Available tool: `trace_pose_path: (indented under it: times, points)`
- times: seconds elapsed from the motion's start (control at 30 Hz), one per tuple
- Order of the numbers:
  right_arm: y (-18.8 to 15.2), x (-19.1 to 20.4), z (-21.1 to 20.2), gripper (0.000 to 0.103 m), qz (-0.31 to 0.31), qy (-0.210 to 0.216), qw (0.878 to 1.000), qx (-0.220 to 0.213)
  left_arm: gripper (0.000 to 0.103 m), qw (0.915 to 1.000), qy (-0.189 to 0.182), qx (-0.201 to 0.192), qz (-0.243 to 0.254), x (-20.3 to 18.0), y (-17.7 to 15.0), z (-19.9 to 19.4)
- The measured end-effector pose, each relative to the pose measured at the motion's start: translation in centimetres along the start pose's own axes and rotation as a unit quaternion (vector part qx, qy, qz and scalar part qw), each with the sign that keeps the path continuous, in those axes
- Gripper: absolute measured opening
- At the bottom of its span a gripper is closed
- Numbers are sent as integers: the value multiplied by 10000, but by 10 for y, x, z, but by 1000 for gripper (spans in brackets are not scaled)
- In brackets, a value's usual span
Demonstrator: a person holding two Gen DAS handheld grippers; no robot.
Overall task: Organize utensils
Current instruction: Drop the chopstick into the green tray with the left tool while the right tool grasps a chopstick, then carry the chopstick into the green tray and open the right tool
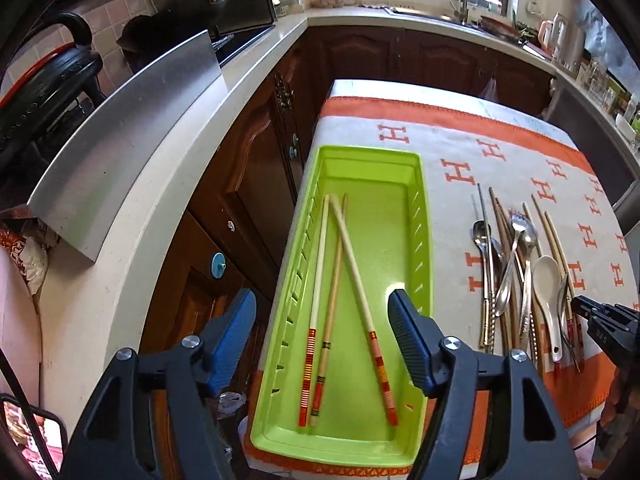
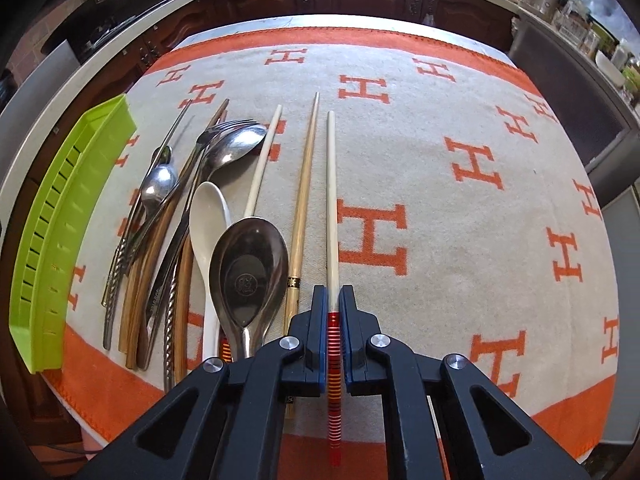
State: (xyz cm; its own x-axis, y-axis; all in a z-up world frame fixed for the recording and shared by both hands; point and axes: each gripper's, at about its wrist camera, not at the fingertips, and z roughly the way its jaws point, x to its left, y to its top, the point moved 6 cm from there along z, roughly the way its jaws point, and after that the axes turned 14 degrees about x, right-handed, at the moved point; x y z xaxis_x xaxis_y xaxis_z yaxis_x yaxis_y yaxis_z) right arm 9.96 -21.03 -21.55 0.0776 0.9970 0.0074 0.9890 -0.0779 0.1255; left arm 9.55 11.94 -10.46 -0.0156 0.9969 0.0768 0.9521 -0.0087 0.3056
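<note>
Right gripper (image 2: 333,304), black-framed with blue ribbed pads, is pinched tight on one pale chopstick (image 2: 331,200) just above its red-and-yellow striped end, the stick running straight away from the camera over the cloth. Left gripper (image 1: 322,336) hangs above the lime-green plastic tray (image 1: 424,216) with its jaws spread wide and nothing between them. Three chopsticks (image 1: 340,256) lie inside that long rectangular tray, all light wood with banded red and orange ends: two nearly parallel by the slotted left wall, the third crossing them on a slant. The tray's walls are pierced with rows of small slits, and its floor is smooth and glossy. It sits at the left edge of a table covered by a grey woven cloth (image 2: 420,152) bordered in orange and patterned with orange H letters. Beside the tray, on the cloth, rests the unsorted heap of cutlery (image 2: 180,216): one white ceramic soup spoon (image 2: 209,216), one broad polished steel ladle-shaped spoon (image 2: 249,272) with a stamped emblem in its bowl, at least two smaller steel spoons, one steel fork, several dark wooden chopsticks and metal pieces with twisted handles, overlapping too closely to count exactly. Two more pale chopsticks lie just left of the gripped one.
</note>
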Motion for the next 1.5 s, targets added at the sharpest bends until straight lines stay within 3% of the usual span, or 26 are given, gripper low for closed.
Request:
trace_pose_path:
  times: [0.23, 0.53, 0.77, 0.97, 1.27, 1.5]
  points:
    - [-6, -14, -18, 6, 494, 289, 9983, -76, 68, 9999, -138, -49, -13, -1, -12, -8]
    - [-17, -11, -94, 6, 793, 1031, 9901, -531, 79, 9992, -342, -55, -197, 7, -23, -19]
    - [-20, 61, -142, 6, 85, 1665, 9842, -601, 80, 9982, -425, -173, -396, 20, -24, -31]
    - [-16, 138, -159, 6, -478, 1854, 9801, -531, 81, 9980, -251, -277, -519, 36, -22, -38]
    - [7, 235, -144, 6, -759, 2053, 9756, -196, 81, 9967, -312, -230, -709, 47, -22, -35]
    - [26, 270, -120, 6, -661, 2068, 9761, -130, 81, 9956, -347, -172, -858, 56, -21, -30]
